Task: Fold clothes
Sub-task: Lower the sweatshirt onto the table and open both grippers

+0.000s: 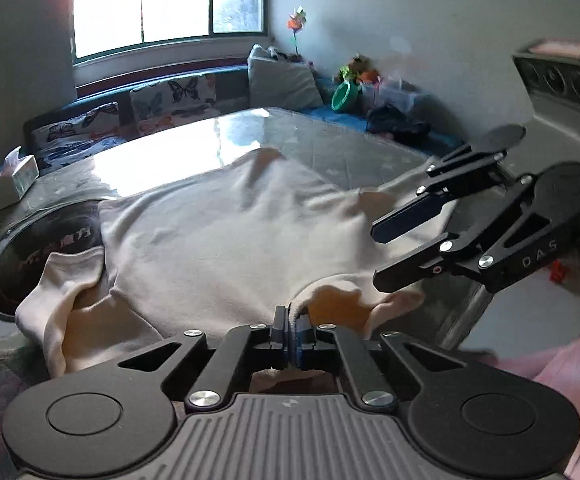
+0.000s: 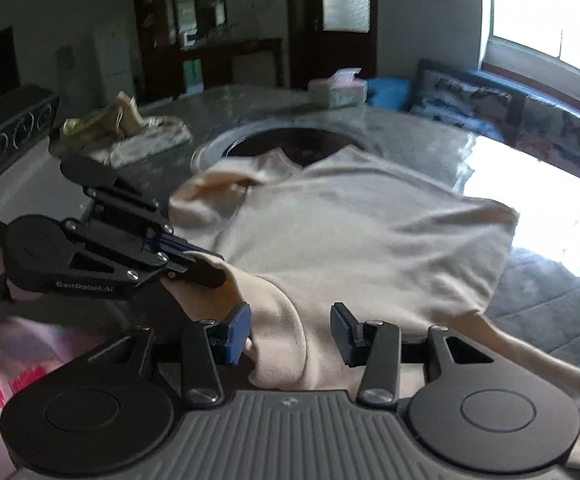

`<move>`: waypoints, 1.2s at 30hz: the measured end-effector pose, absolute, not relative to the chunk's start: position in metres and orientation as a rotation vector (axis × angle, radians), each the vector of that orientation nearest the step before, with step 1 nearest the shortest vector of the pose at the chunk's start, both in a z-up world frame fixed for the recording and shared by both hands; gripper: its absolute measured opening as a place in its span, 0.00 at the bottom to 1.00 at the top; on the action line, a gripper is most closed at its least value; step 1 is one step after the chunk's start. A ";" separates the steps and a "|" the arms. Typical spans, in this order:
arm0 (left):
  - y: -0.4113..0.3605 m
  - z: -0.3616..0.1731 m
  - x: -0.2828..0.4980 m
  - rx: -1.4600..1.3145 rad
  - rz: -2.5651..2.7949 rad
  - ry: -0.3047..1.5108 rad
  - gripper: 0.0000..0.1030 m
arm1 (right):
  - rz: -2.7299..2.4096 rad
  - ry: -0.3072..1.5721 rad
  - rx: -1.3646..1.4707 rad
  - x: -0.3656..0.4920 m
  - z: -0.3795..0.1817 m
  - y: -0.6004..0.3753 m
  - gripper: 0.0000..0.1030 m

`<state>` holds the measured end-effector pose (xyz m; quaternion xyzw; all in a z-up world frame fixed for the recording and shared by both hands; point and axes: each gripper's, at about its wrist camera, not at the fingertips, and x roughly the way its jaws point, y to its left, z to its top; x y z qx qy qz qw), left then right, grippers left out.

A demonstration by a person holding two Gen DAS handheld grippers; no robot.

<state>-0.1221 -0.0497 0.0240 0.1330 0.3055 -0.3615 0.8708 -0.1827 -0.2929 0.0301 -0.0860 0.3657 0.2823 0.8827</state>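
From my left tool's camera, my left tool (image 1: pixel 292 322) is pinched tight on the near edge of the cream shirt (image 1: pixel 218 240). The shirt lies spread on the shiny surface (image 1: pixel 329 148) and covers part of a dark round hole (image 1: pixel 30 256). My right tool (image 1: pixel 385 256) hangs over the shirt's right side with its fingers apart. A tissue box (image 1: pixel 14 182) sits far left.

From my right tool's camera, my right tool (image 2: pixel 290 332) is wide apart around a fold of the shirt (image 2: pixel 353 232). My left tool (image 2: pixel 198 260) grips the shirt's edge. A crumpled cloth (image 2: pixel 122 132) lies farther back.
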 end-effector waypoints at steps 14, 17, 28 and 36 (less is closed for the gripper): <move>-0.043 0.020 -0.113 0.312 -0.848 0.665 0.14 | 0.712 0.835 -0.247 -0.189 0.025 -0.280 0.31; -0.033 0.033 -0.105 0.267 -0.858 0.642 0.16 | 0.739 0.841 -0.248 -0.189 0.029 -0.281 0.31; -0.006 0.044 -0.017 0.152 -0.454 0.608 0.18 | 0.710 0.800 -0.148 -0.158 0.031 -0.284 0.31; -0.005 0.018 0.021 0.304 -0.423 0.660 0.39 | 0.720 0.830 -0.132 -0.150 0.015 -0.275 0.34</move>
